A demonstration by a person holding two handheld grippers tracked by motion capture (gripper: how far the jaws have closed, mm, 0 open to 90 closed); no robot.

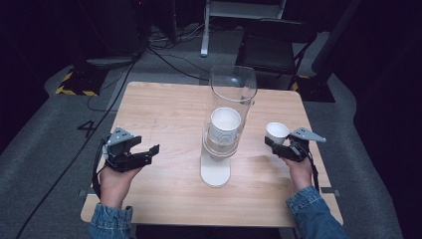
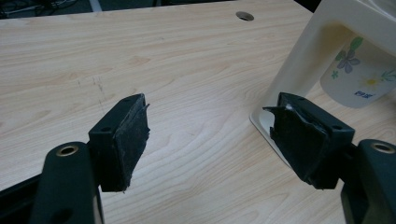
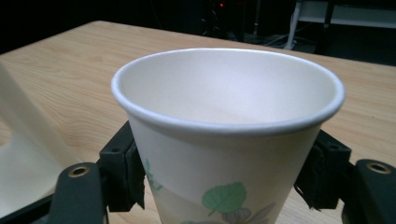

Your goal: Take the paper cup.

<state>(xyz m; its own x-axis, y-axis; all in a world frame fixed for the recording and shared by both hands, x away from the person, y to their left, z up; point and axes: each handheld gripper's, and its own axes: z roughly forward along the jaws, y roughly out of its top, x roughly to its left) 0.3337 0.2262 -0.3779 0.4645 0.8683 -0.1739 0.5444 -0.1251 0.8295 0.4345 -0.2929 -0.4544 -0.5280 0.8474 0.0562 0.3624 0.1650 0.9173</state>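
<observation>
The paper cup is cut off by the bottom edge of the right gripper view, its base hidden. In the left gripper view the dispenser stand and the flowered cup under it run off the right edge.

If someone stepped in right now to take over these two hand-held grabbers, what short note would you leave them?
Left gripper: open, holding nothing, just above the table left of the cup dispenser.
Right gripper: shut on a paper cup, upright and empty, right of the dispenser.
Dispenser: a clear tube at table centre on a white base, with a stack of cups inside.
Done: one cup is in hand.
Left: probably adding that cup to the stack or setting it down; I cannot tell which.
</observation>
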